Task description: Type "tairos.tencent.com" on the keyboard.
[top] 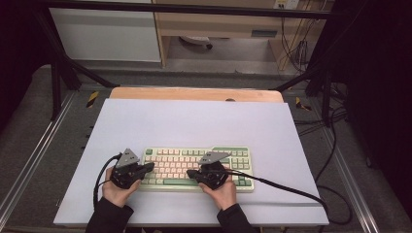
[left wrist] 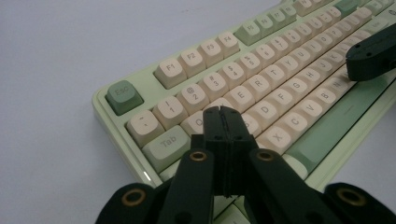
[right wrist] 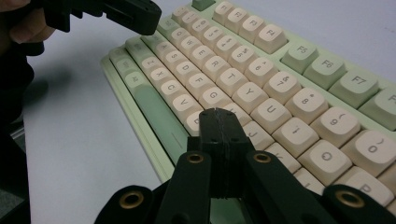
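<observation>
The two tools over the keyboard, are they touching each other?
Apart. In the high view, a stretch of keys on the keyboard shows between the left tool and the right tool.

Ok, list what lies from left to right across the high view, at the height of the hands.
White mat → left gripper → keyboard → right gripper → black cable.

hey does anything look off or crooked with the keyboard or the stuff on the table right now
Nothing stands out. The keyboard lies flat and square on the white mat, and the keycaps in view look seated and unbroken. The left gripper and right gripper sit over the keys, jaws shut on nothing.
</observation>
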A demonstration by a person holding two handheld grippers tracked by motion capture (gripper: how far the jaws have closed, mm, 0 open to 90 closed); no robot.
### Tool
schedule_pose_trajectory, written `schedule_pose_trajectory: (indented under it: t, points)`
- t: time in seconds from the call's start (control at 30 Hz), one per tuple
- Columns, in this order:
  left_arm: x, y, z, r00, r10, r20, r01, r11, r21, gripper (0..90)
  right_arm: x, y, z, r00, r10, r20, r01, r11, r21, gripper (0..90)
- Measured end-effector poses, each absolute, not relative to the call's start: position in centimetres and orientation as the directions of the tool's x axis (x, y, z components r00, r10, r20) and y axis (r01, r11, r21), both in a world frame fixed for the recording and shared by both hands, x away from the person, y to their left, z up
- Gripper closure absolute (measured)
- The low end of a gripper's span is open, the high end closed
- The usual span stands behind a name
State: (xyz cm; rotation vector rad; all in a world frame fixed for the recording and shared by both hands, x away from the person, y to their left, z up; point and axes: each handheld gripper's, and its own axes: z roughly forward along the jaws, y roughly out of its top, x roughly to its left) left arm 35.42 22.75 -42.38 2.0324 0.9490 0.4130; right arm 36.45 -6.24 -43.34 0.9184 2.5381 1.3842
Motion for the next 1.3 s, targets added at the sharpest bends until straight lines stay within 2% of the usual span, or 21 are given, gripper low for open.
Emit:
schedule_pose_trajectory:
  t: [0.77, 1.3]
  points:
    - [35.4, 22.8, -42.3, 0.657, 0.752, -0.05, 0.474, -0.361, 0.803, 90.0, 36.5, -5.8, -43.8, -0.818, 0.548, 0.177, 0.455, 0.428, 0.781, 90.0]
    - [35.2, 22.9, -42.0, 0.663, 0.747, -0.049, 0.465, -0.36, 0.809, 90.0, 36.5, -7.9, -41.3, -0.807, 0.573, 0.142, 0.424, 0.395, 0.815, 90.0]
